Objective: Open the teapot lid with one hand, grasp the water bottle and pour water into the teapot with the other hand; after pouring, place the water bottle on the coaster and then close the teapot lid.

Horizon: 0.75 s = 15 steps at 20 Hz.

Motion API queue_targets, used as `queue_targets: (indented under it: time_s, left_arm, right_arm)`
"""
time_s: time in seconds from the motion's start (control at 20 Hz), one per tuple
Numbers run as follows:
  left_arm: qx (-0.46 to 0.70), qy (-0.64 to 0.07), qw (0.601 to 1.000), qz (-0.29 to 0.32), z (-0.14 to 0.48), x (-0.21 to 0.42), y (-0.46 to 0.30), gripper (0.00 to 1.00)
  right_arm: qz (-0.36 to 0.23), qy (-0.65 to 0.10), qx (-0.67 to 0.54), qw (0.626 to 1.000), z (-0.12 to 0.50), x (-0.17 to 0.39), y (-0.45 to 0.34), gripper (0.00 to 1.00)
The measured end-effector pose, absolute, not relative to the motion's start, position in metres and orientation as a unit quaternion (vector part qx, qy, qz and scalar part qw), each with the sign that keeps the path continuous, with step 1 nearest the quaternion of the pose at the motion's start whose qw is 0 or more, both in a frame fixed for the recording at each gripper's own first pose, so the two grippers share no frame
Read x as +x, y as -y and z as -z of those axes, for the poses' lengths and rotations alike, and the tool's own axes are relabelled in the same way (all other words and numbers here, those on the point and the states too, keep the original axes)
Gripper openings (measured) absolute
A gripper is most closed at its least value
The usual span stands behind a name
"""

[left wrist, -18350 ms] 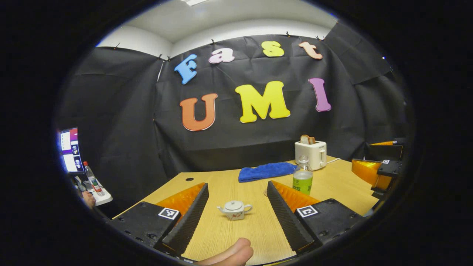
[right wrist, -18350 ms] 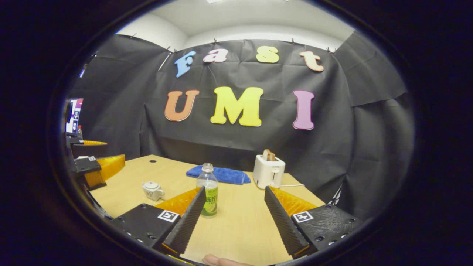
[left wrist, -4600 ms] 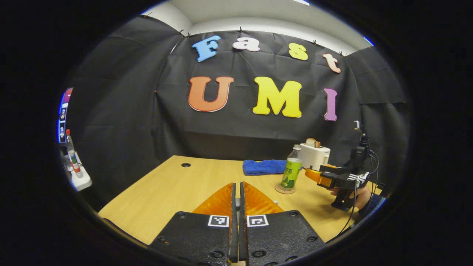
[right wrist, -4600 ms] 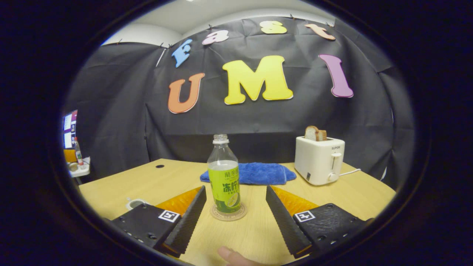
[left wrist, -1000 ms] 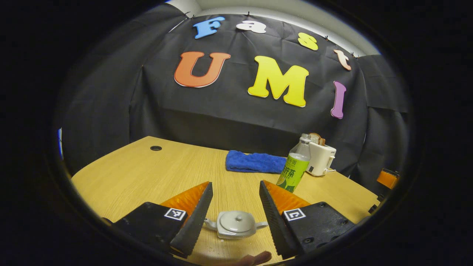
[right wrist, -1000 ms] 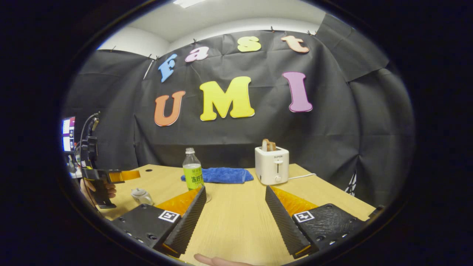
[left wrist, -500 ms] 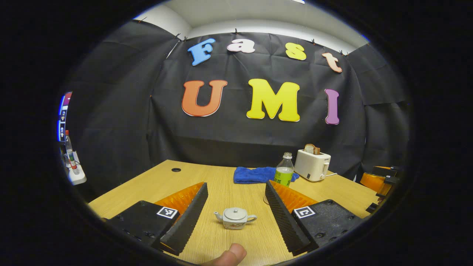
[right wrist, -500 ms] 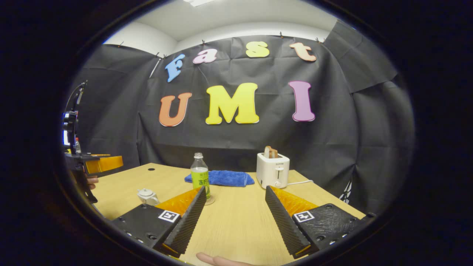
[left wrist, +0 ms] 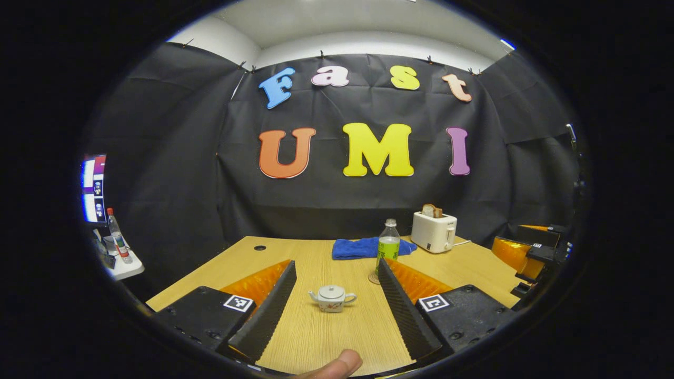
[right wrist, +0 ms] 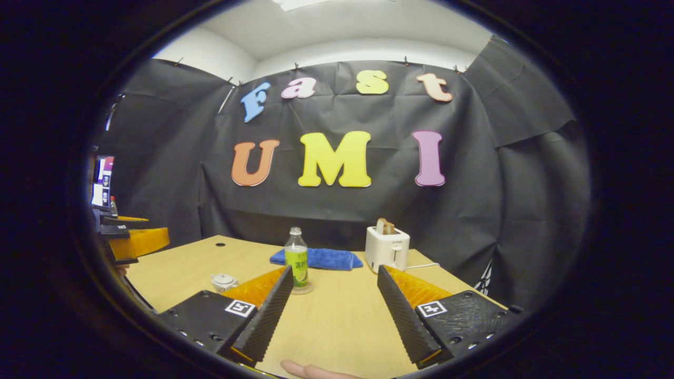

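Observation:
A small white teapot (left wrist: 331,299) with its lid on stands on the wooden table (left wrist: 316,337), ahead of my open left gripper (left wrist: 337,300) and between the lines of its fingers. The green-labelled water bottle (left wrist: 388,246) stands upright on a round coaster (left wrist: 373,279) farther back right. In the right gripper view the teapot (right wrist: 224,281) sits at the left, and the bottle (right wrist: 296,259) stands on the coaster (right wrist: 308,289) just beyond the left finger. My right gripper (right wrist: 334,302) is open and holds nothing. The other gripper shows at each view's edge.
A blue cloth (left wrist: 360,247) and a white toaster (left wrist: 433,231) with bread lie at the table's back. A cable hole (left wrist: 259,247) is at the back left. A side stand with a bottle (left wrist: 117,243) is off the table's left. A thumb (left wrist: 331,364) shows at the bottom.
Both grippers have drawn back from the table's objects; teapot and bottle look smaller and farther. The left gripper rose from just above the closed teapot. Both stay open.

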<state>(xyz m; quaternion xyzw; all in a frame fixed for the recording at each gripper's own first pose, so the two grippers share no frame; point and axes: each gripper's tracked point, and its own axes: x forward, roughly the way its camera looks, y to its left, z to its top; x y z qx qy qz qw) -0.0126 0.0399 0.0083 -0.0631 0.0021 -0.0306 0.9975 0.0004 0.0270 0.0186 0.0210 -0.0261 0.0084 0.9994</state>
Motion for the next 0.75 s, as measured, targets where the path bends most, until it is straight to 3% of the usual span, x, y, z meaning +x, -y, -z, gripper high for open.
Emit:
queue_targets:
  time_s: [0.75]
  left_arm:
    - [-0.039, -0.01, 0.999, 0.027, 0.008, 0.001, -0.024, 0.98]
  right_arm:
    - [0.004, -0.012, 0.006, 1.0, 0.002, 0.014, -0.018, 0.95]
